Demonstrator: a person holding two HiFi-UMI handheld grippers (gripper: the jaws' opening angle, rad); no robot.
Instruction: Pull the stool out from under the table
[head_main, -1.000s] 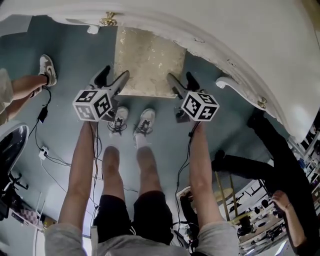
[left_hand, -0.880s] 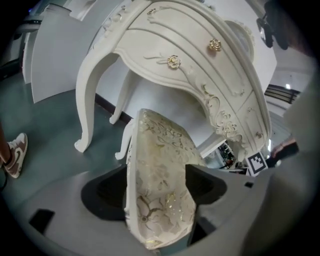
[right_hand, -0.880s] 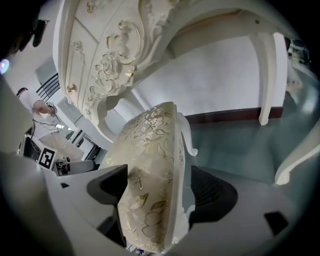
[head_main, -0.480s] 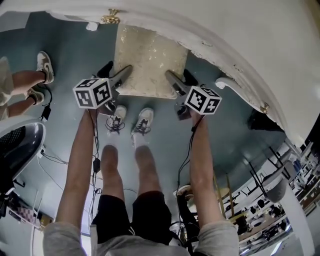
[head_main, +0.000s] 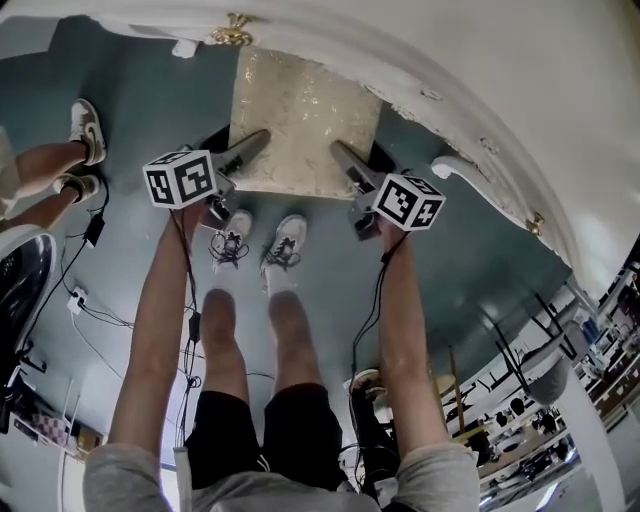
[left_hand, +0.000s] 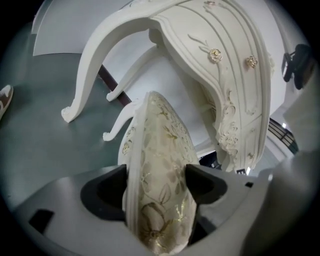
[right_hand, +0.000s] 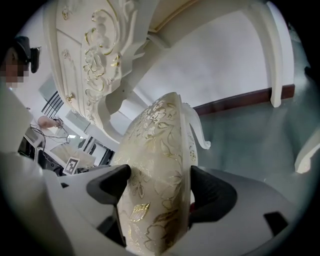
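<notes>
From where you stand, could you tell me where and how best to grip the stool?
Grip the stool by the near edge of its cushioned seat, one hold at each corner, coming from the open floor side: that flat edge juts clear, while the table covers the far end.

left claw (head_main: 246, 149): jaws wide apart | right claw (head_main: 345, 158): jaws wide apart | both angled down

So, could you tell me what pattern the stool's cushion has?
The cushion is cream with gold floral print, clearest in the right gripper view.
</notes>
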